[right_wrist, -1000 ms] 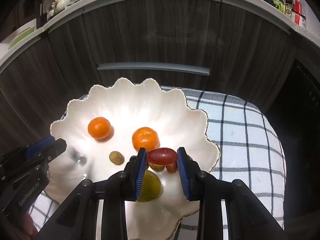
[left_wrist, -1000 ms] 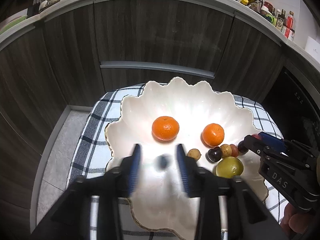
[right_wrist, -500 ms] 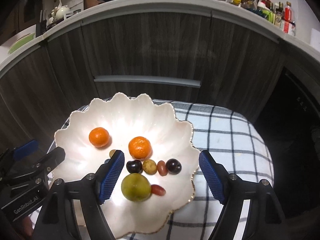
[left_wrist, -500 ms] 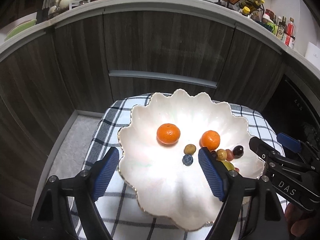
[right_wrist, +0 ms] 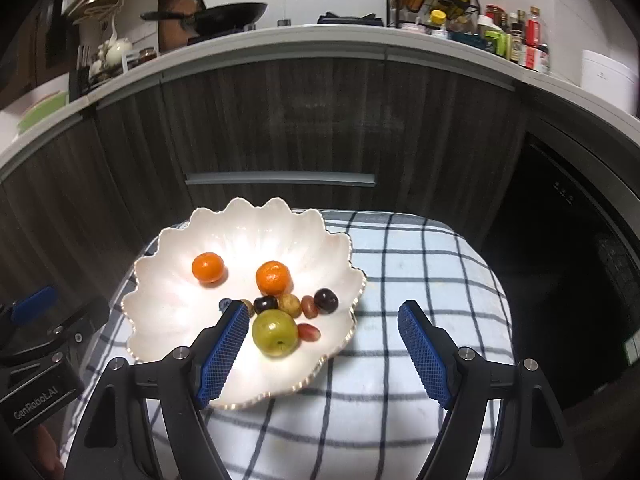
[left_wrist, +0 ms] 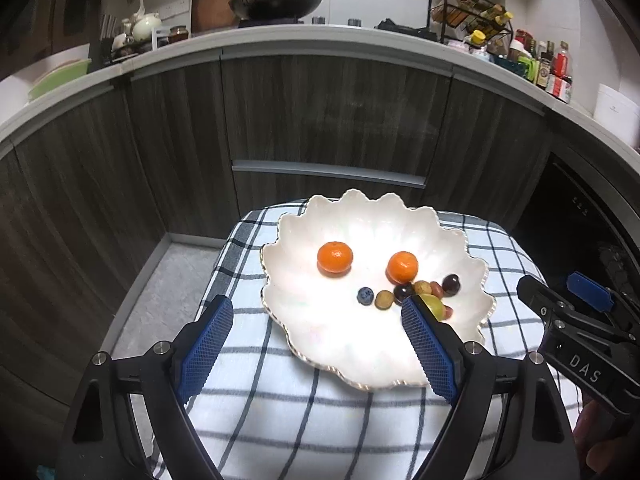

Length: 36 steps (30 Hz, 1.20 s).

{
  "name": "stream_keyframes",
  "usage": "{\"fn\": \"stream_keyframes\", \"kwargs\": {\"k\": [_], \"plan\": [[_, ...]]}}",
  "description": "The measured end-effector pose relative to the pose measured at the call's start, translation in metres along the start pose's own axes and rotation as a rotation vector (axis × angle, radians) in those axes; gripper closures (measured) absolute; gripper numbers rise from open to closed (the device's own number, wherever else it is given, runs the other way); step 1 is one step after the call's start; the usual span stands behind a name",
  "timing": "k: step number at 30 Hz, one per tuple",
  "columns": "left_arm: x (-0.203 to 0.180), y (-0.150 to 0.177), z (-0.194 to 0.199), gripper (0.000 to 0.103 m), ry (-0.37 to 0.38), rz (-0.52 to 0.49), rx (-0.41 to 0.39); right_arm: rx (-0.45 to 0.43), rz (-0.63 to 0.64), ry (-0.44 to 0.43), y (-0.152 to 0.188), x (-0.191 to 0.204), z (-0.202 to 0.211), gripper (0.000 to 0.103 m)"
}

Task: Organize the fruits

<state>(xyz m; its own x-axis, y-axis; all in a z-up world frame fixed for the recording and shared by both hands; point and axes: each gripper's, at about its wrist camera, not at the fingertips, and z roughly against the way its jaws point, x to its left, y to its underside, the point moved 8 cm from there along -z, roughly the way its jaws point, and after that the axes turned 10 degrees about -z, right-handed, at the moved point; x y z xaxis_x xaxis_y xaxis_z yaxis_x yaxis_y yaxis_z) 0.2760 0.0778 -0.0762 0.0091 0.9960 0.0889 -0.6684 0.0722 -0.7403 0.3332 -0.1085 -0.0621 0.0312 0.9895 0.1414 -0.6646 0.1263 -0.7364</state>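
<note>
Looking at both views against a second ago, you have let go on both sides: your left gripper (left_wrist: 316, 336) was narrowed around a blueberry (left_wrist: 365, 295) and your right gripper (right_wrist: 320, 338) was pinching a red grape (right_wrist: 309, 332); now both stand wide apart with nothing between the pads, and both have drawn back and up from the scalloped white plate (right_wrist: 168, 240); the blueberry lies loose on the plate just left of the small cluster, and the grape lies beside the green fruit (right_wrist: 275, 333) near the plate's front rim.

That reads to me as two placements finished, with every fruit I can see gathered on the plate, which sits on the checked cloth (right_wrist: 420, 264); the task looks close to done, or done.

Counting from the right wrist view: two mandarins (right_wrist: 208, 267), apart from each other; one green fruit; two dark round fruits (right_wrist: 325, 300); one blueberry, half hidden there behind your blue pad; two red grapes; two small tan-brown fruits (right_wrist: 289, 305), one of them mostly hidden behind that same pad but clear in the left view; ten pieces in all; no fruit shows on the cloth itself.
</note>
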Motion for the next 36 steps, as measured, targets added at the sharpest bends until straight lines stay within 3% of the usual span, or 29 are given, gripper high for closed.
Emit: {"fn": "stream_keyframes", "kwargs": {"k": [16, 36], "plan": [[-0.024, 0.044, 0.080, 0.016, 0.002, -0.031, -0.042, -0.068, -0.031, 0.011, 0.040, -0.024, 0.095, 0.021], [-0.039, 0.095, 0.161, 0.015, -0.019, -0.029, -0.109, -0.111, -0.073, 0.024, 0.099, -0.052, 0.178, 0.021]]}}
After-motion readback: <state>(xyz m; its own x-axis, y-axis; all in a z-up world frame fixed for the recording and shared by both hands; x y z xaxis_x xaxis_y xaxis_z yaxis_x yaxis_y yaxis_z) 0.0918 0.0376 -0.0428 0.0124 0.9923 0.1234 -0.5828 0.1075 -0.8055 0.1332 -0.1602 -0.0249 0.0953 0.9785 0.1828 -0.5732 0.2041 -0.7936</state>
